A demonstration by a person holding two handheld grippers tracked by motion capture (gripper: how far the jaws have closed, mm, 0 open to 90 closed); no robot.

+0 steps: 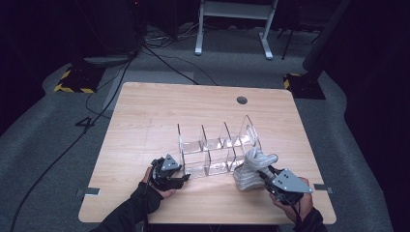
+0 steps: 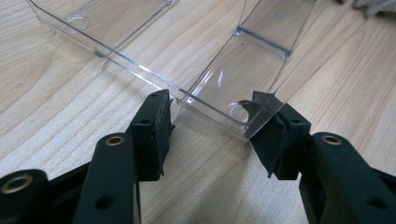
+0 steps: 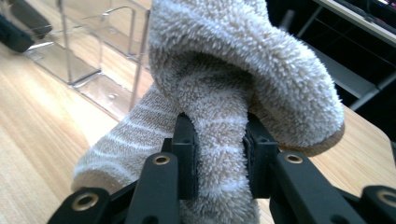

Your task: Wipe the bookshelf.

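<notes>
On the counter [image 1: 145, 125], the left gripper [image 1: 183, 179] had its fingers [image 2: 154, 133] half open around the near left corner of the clear plastic organizer [image 1: 212, 145], bracing it. Just right of that rack, the right gripper [image 1: 263, 175] pinched the fuzzy striped sock [image 1: 252, 169], its toe reaching toward the rightmost compartments.

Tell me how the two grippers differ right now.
The right gripper is shut on a fuzzy striped sock; the left gripper has its jaws around a corner of the clear organizer. The right grips soft cloth; the left steadies hard plastic. Both are black, two-jawed and hand-held over the table.
</notes>
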